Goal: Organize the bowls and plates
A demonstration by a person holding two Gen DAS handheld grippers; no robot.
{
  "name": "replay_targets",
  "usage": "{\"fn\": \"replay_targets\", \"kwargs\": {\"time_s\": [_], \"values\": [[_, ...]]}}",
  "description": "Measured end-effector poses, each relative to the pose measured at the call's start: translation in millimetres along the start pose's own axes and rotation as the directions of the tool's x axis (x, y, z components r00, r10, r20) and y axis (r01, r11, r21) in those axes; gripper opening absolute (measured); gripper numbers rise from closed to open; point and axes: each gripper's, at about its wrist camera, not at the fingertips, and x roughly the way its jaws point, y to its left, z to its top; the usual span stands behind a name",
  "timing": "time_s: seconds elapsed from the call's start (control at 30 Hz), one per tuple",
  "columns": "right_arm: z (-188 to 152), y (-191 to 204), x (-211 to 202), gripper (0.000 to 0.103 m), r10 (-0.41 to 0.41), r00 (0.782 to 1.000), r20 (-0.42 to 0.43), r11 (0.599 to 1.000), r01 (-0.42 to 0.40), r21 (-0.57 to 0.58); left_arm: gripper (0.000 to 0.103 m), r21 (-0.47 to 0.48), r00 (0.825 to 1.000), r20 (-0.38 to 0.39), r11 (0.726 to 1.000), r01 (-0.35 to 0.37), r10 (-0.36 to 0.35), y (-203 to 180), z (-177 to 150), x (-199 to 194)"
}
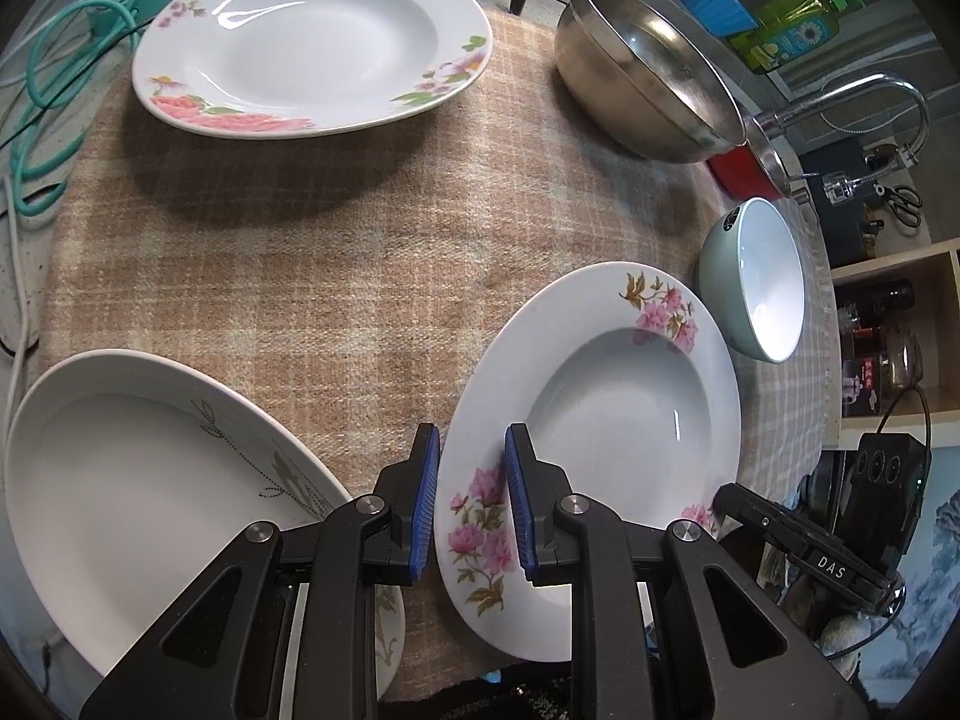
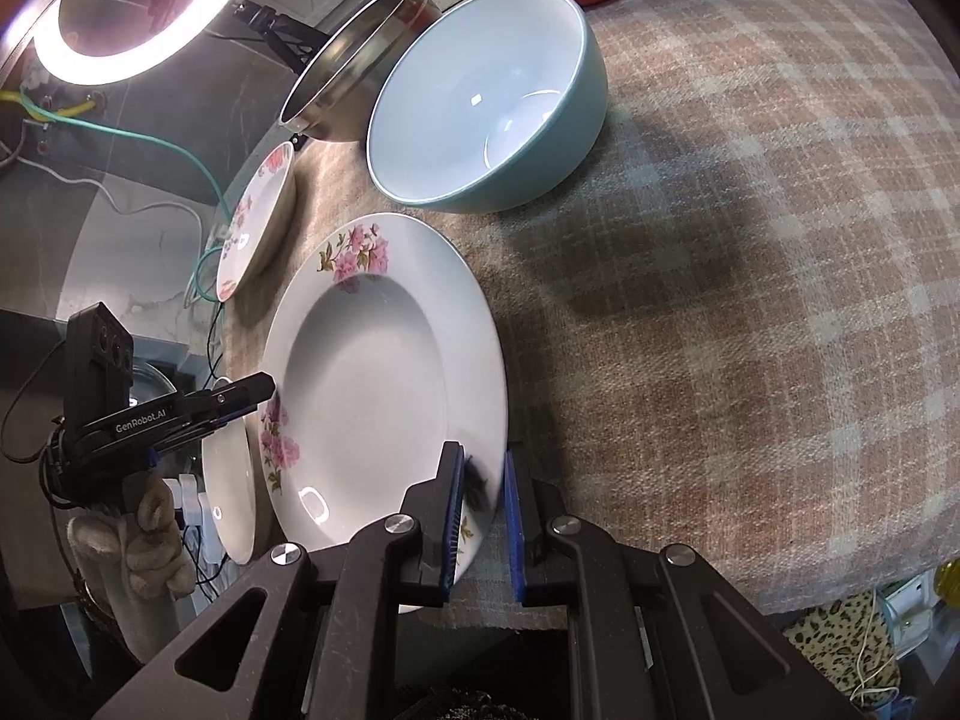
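Observation:
A deep white plate with pink flowers [image 1: 624, 408] sits at the near edge of the checked cloth. My left gripper [image 1: 472, 438] is shut on its left rim, blue pads on either side of the flowered edge. My right gripper [image 2: 483, 462] is shut on the opposite rim of the same plate [image 2: 372, 372]. Each gripper shows in the other's view: the right gripper [image 1: 729, 495] at the plate's lower right, the left gripper [image 2: 264, 387] at its left rim. A teal bowl [image 2: 486, 96] stands just beyond the plate.
A large rose-patterned plate [image 1: 312, 42] lies at the far side, and a white plate with gold leaves [image 1: 150, 492] lies beside my left gripper. A steel bowl [image 1: 648, 72] and a red pot [image 1: 744, 171] stand behind the teal bowl [image 1: 756, 282]. A ring light [image 2: 132, 12] glows off the table.

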Motion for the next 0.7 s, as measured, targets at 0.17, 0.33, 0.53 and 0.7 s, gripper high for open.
{"fn": "replay_targets", "kwargs": {"time_s": [0.17,0.33,0.53,0.7], "values": [[-1.9,-0.1,-0.8,0.012,-0.001,1.0,-0.001,1.0,0.001,-0.001,0.02,0.009,1.0,0.004,1.0,-0.01,0.01,-1.7,-0.2,0.2],[-5.1,-0.4,-1.8,0.012,-0.008,1.0,-0.001,1.0,0.008,-0.01,0.02,0.021,1.0,0.009,0.999,-0.027,0.026,-4.8,-1.1,1.1],[-5.1,-0.2,-1.5,0.014,-0.015,1.0,0.001,1.0,0.015,-0.013,0.02,0.024,0.999,0.011,0.999,-0.032,0.032,-6.4,-1.0,1.2],[-3.0,2.9,-6.9,0.015,-0.051,0.998,0.028,0.998,0.051,-0.023,0.02,0.04,0.998,0.042,0.998,-0.05,0.048,-9.7,-0.8,-5.9]]}}
